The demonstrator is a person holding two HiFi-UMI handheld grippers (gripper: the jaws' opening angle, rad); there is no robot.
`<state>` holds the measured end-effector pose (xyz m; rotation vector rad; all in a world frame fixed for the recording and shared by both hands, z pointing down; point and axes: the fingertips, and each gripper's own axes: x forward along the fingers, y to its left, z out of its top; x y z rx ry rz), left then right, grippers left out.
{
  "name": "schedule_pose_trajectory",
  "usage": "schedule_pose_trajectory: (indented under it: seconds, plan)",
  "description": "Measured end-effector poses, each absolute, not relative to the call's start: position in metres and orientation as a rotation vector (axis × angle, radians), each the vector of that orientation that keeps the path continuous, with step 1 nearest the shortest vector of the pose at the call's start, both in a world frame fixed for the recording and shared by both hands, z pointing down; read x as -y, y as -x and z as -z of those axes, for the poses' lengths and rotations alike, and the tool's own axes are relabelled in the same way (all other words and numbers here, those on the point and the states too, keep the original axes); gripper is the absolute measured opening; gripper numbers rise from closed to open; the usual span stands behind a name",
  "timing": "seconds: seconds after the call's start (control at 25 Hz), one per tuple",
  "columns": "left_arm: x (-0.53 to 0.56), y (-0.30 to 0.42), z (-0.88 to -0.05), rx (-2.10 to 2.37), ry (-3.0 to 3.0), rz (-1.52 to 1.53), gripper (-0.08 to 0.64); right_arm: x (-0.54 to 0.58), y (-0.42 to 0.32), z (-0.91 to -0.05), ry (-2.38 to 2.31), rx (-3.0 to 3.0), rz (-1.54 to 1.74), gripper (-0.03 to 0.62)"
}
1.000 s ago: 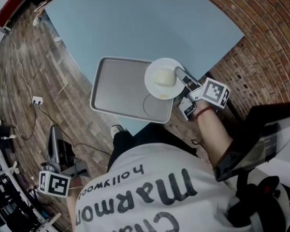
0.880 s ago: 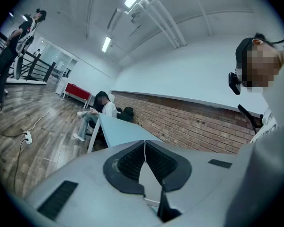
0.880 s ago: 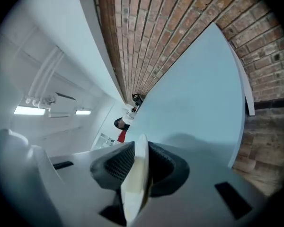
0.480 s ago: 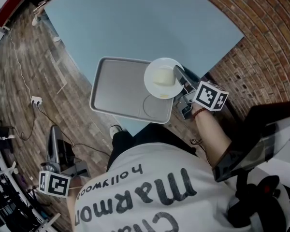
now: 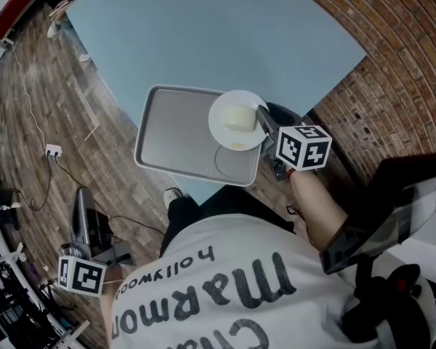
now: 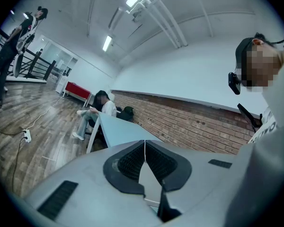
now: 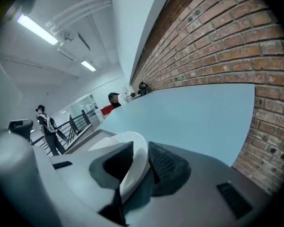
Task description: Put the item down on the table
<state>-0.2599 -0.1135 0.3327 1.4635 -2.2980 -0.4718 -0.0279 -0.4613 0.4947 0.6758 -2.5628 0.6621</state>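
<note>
- Right hand-held gripper (image 7: pixel 138 161): jaws pinch the near right rim of a round white plate (image 5: pixel 221 126). The rim sits between the ribbed dark pads in the right gripper view.
- Plate carries one pale yellow block of food (image 5: pixel 240 117), roughly centred.
- Plate location: over the far right corner of a rectangular grey plastic tray (image 5: pixel 174 133), which lies at the near edge of the light blue counter (image 5: pixel 225 35). From above it cannot be told whether the plate rests on the tray or hangs clear of it.
- Faint ring mark (image 5: pixel 232 158) on the tray floor, just nearer than the plate.
- Left hand-held gripper (image 6: pixel 145 150): jaws pressed together with nothing between them. It hangs low at the person's left side, well apart from the counter.
- Step in hand, as judged: carry phase. The plate is gripped and is not yet set on bare counter.
- Next move calls for: take the plate past the tray rim to open blue surface, which is ample to the far side. Keep it level so the block does not slide. Lower until the base seats flat, then spread the jaws and draw back along the rim line.
- Risk, as judged: an edge-only pinch leaves the plate free to droop at its far side.
</note>
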Motion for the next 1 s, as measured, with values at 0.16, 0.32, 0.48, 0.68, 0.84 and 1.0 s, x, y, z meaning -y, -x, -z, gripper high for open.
schedule_pose_trajectory:
  seconds: [0.16,0.32,0.48,0.68,0.84,1.0]
  plan:
    - [0.111,0.261,-0.334,2.302,-1.455,0.483,0.012,0.469,0.018,-0.491,-0.731,2.549,-0.624,0.104]
    - [0.115,0.261,-0.338,2.289,-1.458,0.488,0.012,0.480,0.010,-0.467,-0.741,2.593,-0.638,0.104]
    - [0.141,0.250,-0.347,2.207,-1.557,0.452,0.012,0.468,0.027,-0.413,-0.597,2.762,-0.655,0.104]
    - [0.214,0.216,-0.346,2.096,-1.858,0.293,0.012,0.415,0.058,-0.355,-0.289,2.916,-0.485,0.094]
    - [0.260,0.190,-0.326,2.015,-2.036,0.277,0.012,0.392,0.064,-0.347,-0.237,2.903,-0.284,0.058]
    - [0.274,0.180,-0.318,1.987,-2.066,0.300,0.012,0.390,0.054,-0.350,-0.246,2.890,-0.300,0.021]
